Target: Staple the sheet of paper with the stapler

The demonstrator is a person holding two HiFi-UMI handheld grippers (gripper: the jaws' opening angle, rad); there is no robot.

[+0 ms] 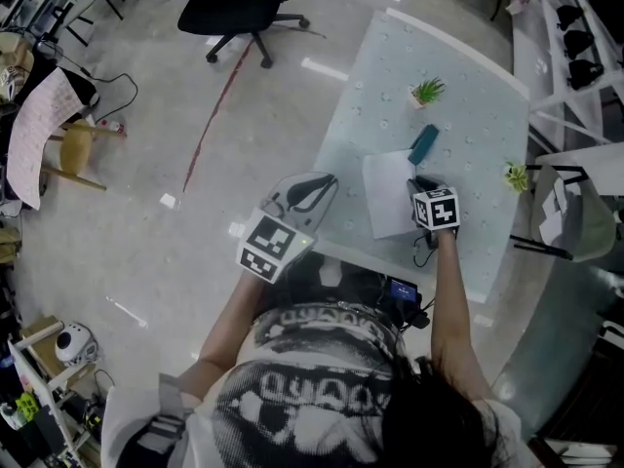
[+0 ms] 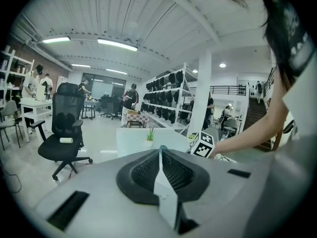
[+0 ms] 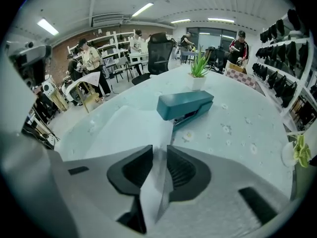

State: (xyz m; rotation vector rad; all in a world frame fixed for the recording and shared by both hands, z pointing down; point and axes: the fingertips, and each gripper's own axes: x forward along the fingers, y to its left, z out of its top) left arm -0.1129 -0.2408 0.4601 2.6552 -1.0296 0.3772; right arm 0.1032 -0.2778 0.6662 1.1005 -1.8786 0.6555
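Right claw (image 3: 157,150) sits slightly parted around paper (image 3: 124,128) edge; left claw (image 2: 161,150) closed beside table (image 1: 458,135).

Head view stares steeply down on the bench (image 1: 468,135). Left gripper view looks level from beyond its edge; right gripper view sits close over it. All share the potted plant (image 1: 427,91).

Your table (image 1: 468,135) carries a small potted plant (image 1: 427,91) near its far end and a second little plant (image 1: 515,175) at its right edge. Beyond the table's left side you have a black office chair (image 1: 239,8) on the floor. Farther left stands a wooden chair (image 1: 68,149) draped with patterned cloth (image 1: 34,135).
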